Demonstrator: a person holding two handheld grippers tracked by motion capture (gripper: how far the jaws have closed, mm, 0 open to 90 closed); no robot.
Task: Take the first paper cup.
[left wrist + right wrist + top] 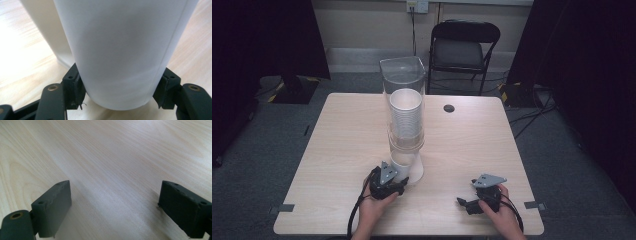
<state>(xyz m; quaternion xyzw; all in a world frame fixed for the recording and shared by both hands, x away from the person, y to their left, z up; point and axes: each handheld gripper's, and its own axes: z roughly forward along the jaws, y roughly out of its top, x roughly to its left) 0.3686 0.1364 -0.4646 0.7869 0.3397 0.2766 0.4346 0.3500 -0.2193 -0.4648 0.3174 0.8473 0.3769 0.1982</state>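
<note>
A tall clear dispenser (403,75) stands mid-table and holds a stack of white paper cups (406,116). The lowest white cup (404,166) sticks out below the stack, just above the wooden table (342,130). My left gripper (399,177) is shut on that cup from the near side. In the left gripper view the white cup (117,50) sits between both pads (79,86), which press on its lower wall, with the left gripper (117,93) close over the table. My right gripper (471,200) rests low at the front right, open, with bare wood between its fingers (56,205).
The dispenser's white foot (47,27) stands just behind the held cup. A dark round cable hole (449,108) is in the table's far right part. A black folding chair (464,47) stands beyond the far edge. Grey tape marks (286,207) sit at the front corners.
</note>
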